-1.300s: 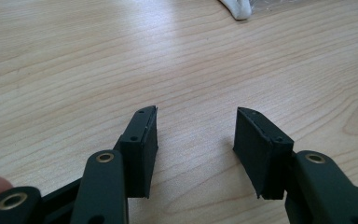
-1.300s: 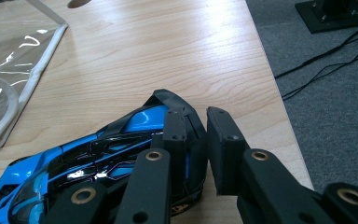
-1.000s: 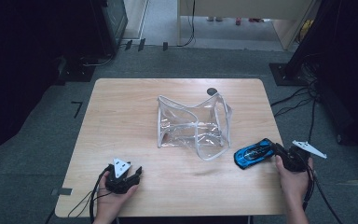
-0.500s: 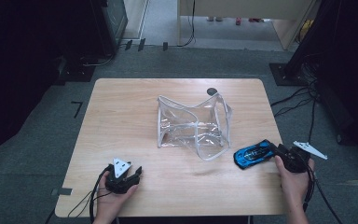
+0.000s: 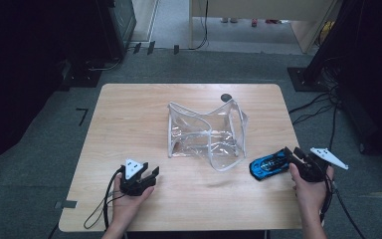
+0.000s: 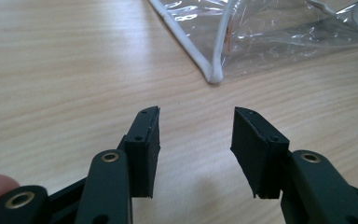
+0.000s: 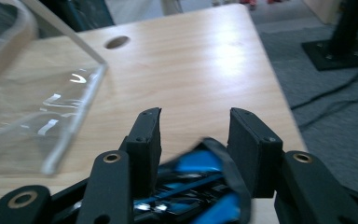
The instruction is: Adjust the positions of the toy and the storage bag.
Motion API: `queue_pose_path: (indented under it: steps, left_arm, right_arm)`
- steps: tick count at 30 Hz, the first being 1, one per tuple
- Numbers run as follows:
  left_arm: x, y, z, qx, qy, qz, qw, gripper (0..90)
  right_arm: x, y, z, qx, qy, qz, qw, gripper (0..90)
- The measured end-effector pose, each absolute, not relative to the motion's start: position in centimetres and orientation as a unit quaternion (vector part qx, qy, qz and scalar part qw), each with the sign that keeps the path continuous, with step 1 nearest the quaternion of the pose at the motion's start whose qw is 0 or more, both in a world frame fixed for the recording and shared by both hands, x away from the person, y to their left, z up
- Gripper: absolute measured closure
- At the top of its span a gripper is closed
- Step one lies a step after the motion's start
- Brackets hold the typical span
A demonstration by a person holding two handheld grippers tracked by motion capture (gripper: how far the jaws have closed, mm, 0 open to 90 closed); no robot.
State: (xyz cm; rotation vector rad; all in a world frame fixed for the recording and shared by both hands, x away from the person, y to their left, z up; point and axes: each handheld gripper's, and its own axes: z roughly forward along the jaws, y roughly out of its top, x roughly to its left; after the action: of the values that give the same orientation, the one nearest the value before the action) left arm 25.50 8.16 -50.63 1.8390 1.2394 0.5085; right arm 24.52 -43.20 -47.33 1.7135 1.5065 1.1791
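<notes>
My right gripper (image 5: 289, 154) has just been opening its jaws, and the blue toy car (image 5: 268, 163) now sits loosely between them: in the right gripper view the pads stand a little clear of the car's (image 7: 200, 186) sides rather than pressing on it. Compared with a second ago the car has barely shifted; it rests near the right edge of the worktop (image 5: 129, 114), just beside the clear plastic bag (image 5: 206, 134). I read that as a release, with the car set down outside the bag, so putting it inside is probably not yet done.

My left gripper (image 5: 146, 177) is about half open and holds nothing; its own view shows bare wood between the pads, with the bag's white-edged corner (image 6: 213, 74) ahead.

The car is blurred and cut off at the bottom of the right gripper view, so I cannot tell whether a pad brushes it. The bag's opening is hard to make out through the glare.
</notes>
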Motion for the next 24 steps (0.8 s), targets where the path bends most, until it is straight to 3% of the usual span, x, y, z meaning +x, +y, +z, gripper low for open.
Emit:
queue_pose_path:
  steps: [15,24]
  left_arm:
    - [31.1,3.0,-49.5,0.731,0.493,0.219,0.418,58.4]
    - [32.9,1.6,-49.9,0.736,0.503,0.218,0.398,60.9]
  right_arm:
    - [25.0,-35.3,-42.5,0.576,0.616,0.473,0.256,59.5]
    - [25.3,-31.2,-42.6,0.548,0.651,0.471,0.235,56.6]
